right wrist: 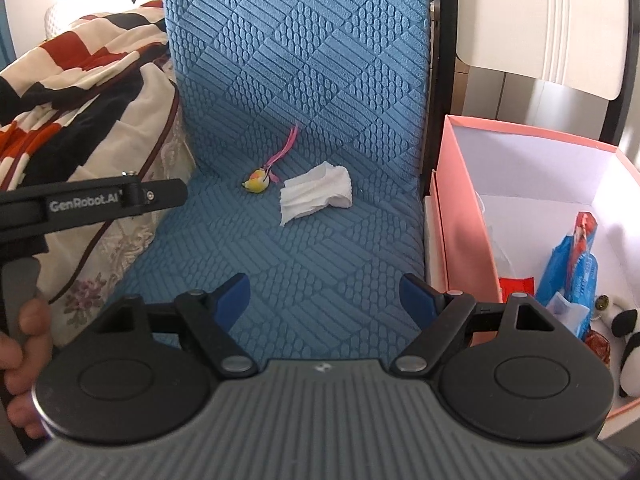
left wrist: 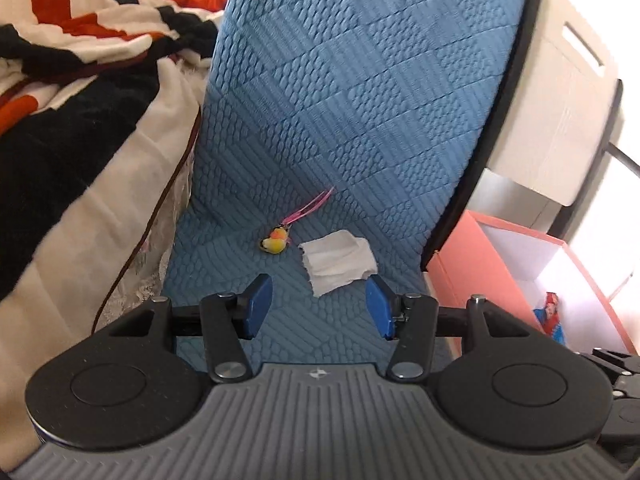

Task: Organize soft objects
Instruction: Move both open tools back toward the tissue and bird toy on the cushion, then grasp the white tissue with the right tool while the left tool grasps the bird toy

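At the far left a rumpled blanket [right wrist: 76, 80] in red, black and cream lies heaped beside a blue quilted seat cover [right wrist: 304, 80]. In the right wrist view a person's hand [right wrist: 20, 344] grips the handle of the left hand-held gripper [left wrist: 319, 306]. Its blue pads [left wrist: 258, 306] stand partly apart with nothing between them; they hover low over the seat, just short of the tissue.

Near the crease where seat meets backrest lies a small yellow and orange plush charm [left wrist: 275, 241] with a pink ribbon [left wrist: 316, 206] trailing up the backrest. Just to its right, apart from it, sits a crumpled white tissue [left wrist: 338, 266], flat on the blue cover.

The right hand-held gripper [right wrist: 323, 300] is held further back over the seat's front part, its jaws wide apart and empty, well clear of the tissue and the charm.

To the right of the seat, past its dark frame, stands an open pink box [right wrist: 464, 216] with a white inside. It holds a blue packet [right wrist: 568, 268] standing on end, a red and white packet [right wrist: 585, 232] leaning behind it, a small red packet [right wrist: 518, 285] low against the near wall, and a black and white panda plush [right wrist: 630, 344] at the right edge. Behind the box stands a white cabinet [left wrist: 560, 100] with a slot handle.
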The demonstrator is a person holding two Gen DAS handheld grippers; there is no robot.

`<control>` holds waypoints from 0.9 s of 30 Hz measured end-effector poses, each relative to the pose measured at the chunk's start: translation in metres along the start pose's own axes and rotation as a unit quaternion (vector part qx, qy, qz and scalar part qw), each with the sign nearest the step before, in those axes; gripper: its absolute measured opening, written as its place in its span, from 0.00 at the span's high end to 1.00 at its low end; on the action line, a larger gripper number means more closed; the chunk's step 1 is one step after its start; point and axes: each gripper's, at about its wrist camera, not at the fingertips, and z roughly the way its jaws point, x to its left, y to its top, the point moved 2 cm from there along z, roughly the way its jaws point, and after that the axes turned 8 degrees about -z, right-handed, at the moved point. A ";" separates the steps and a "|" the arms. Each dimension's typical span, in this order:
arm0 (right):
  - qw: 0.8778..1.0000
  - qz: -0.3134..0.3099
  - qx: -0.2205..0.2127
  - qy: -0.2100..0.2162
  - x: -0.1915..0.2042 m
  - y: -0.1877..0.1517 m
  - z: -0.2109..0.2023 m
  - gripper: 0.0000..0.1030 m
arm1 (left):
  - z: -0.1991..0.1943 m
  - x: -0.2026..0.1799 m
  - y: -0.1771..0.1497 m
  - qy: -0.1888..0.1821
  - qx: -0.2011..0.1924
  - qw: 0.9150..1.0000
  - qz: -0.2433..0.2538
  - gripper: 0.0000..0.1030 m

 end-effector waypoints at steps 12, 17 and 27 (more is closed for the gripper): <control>1.000 0.002 -0.024 0.008 -0.010 0.016 0.029 0.19 | 0.048 0.000 0.021 -0.002 0.017 1.000 0.006 0.44; 1.000 -0.008 -0.024 0.014 -0.008 0.023 0.046 0.19 | 0.069 0.003 0.031 -0.001 0.036 0.999 0.006 0.44; 0.999 -0.005 0.004 0.044 -0.007 0.037 0.086 0.19 | 0.113 0.028 0.045 0.008 0.102 0.995 -0.014 0.44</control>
